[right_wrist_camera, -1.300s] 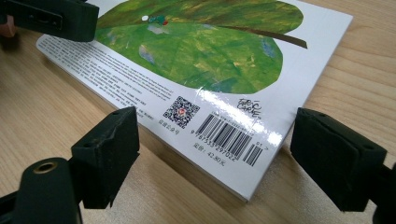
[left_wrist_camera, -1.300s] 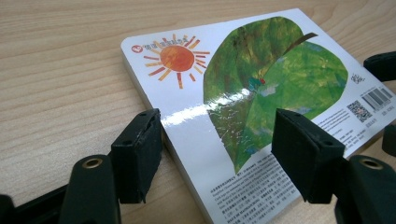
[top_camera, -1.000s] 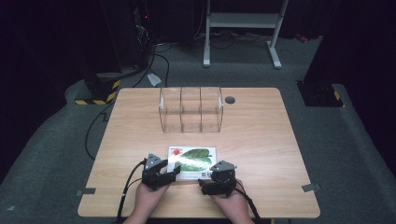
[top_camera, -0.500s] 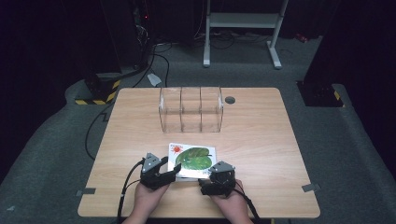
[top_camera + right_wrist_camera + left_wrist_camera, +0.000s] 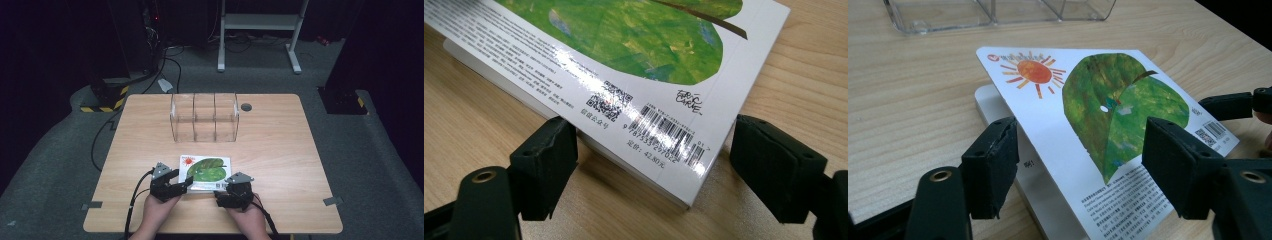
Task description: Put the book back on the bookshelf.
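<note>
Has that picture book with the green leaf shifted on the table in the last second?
No. In the high view the book lies in the same spot, equally far in front of the clear plastic organizer; at most its cover looks slightly lifted.

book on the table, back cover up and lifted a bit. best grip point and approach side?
Take the book at its near corners, coming low from the person's side. Its cover tilts up off the pages there, leaving an edge that the left gripper and right gripper, both open, already straddle.
</note>
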`<state>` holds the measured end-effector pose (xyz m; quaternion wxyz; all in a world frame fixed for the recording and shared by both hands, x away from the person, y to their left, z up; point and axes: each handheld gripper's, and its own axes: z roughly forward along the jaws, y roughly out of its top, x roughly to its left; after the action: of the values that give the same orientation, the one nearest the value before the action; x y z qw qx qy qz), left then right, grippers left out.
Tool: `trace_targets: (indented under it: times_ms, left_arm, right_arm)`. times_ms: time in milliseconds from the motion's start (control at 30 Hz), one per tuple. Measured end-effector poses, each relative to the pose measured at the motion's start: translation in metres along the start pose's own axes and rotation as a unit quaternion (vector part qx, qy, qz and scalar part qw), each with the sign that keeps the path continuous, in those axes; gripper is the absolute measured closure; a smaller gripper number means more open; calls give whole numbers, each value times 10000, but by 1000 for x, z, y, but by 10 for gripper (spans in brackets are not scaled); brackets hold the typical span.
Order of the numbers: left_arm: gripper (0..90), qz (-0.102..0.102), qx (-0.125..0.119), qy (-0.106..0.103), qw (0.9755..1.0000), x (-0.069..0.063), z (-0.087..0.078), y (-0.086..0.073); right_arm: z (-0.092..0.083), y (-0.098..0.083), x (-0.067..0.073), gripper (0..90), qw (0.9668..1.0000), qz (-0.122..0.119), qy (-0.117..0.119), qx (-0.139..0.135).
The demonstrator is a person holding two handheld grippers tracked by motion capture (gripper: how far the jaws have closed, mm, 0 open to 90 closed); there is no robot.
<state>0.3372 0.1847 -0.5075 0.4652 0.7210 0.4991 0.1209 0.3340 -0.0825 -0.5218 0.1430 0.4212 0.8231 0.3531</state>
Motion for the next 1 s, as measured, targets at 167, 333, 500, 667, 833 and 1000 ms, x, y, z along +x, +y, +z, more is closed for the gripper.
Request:
trace_targets:
  times_ms: [167,333,500,667,833,1000]
  left_arm:
    - [302,-201,158,-119,9996,8,6,5]
    - [329,-148,197,-278,9993,8,11,13]
    - [359,45,304,-226,9993,7,18,13]
    - [443,83,312,-366,9988,11,13,11]
    - [563,219,368,-514,9978,16,9,9]
    - [605,476,314,-481,9972,14,7,8]
  right_arm:
    - [-1,-1,0,248,10000,13,27,-35]
    - [-1,-1,0,248,10000,0,24,-37]
    - [0,-1,-1,248,10000,-73,18,-55]
    - [-1,-1,1,243,9999,-173,-4,1]
    - [-4,-3,-3,264,9997,-222,121,20]
    - [-9,-5,-10,275,9995,-93,296,4]
